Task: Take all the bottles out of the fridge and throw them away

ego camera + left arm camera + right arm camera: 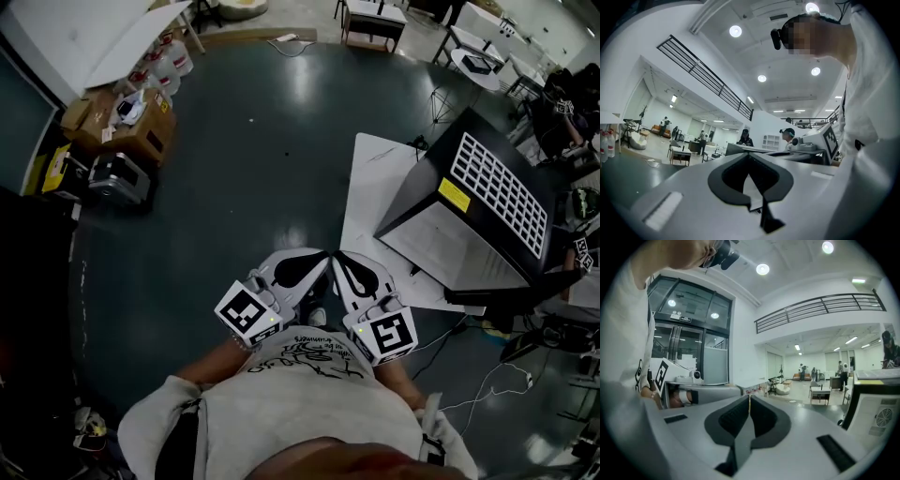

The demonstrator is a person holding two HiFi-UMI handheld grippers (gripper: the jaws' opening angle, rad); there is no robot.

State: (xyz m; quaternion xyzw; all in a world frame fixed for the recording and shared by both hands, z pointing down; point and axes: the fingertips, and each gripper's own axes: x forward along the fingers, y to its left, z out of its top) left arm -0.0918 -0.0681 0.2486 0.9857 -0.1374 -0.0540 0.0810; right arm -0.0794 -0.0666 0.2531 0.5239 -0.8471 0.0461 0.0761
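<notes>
Grippers sit close against the person's pale shirt (300, 403), side by side, tips nearly touching, just short of the fridge (469, 211) and to its left in the head view. The left gripper (314, 265) has its tongs pressed together with nothing between them, as its own view (749, 157) shows. The right gripper (345, 265) is likewise closed and empty (749, 400).

The fridge is a black box with a white grille and a yellow label on the side that shows. It stands on a white sheet (375, 187) spread over the dark floor (234, 187). Its inside is hidden in every view, so I cannot tell where the bottles are.

Well left of the fridge are cardboard boxes (141, 131). Beyond them stand pale jugs with red caps (173, 56).
</notes>
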